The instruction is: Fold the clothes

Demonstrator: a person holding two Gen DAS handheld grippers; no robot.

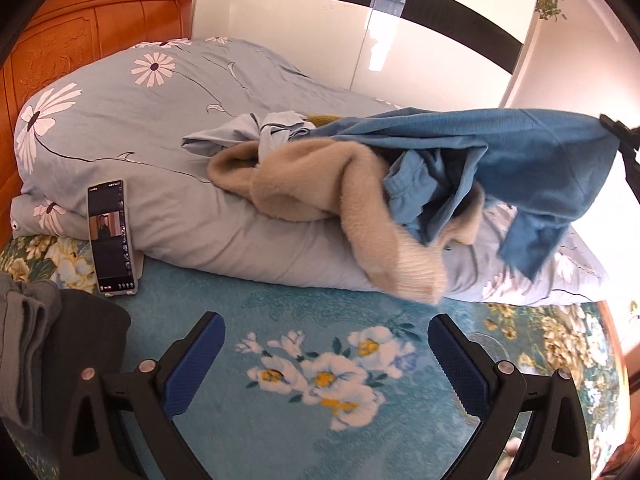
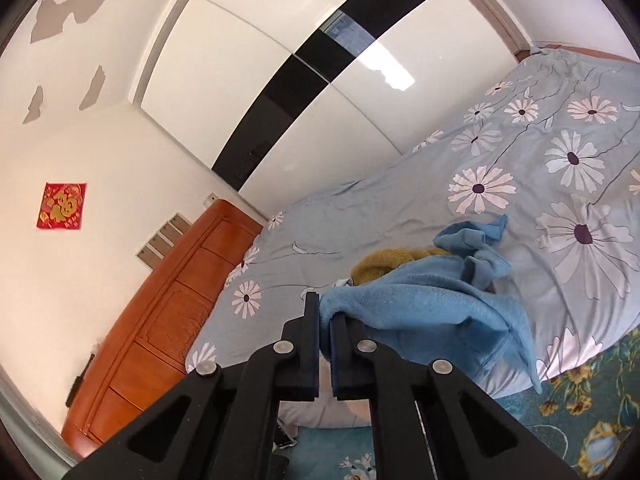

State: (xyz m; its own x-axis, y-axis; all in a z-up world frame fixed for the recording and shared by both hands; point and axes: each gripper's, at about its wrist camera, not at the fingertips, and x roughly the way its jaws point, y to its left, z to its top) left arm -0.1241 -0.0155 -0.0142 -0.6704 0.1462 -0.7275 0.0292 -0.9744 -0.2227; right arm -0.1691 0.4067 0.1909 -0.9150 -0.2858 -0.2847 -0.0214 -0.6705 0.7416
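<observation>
Right wrist view shows the right gripper (image 2: 325, 316) clamped on an edge of the blue garment (image 2: 424, 304), lifting it off the clothes pile (image 1: 320, 184) on the quilt (image 1: 132, 120). The left gripper (image 1: 326, 364) hangs spread wide, holding nothing, over the bedspread (image 1: 320, 312). Best drawn clear without dragging the beige sweater (image 1: 304, 184), I judge.

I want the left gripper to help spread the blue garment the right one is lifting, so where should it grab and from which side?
Grip the loose lower corner of the blue garment, hanging free beyond the beige fleece. Come from below with the open left gripper; that flap dangles clear, while the right gripper pinches the opposite edge.
</observation>
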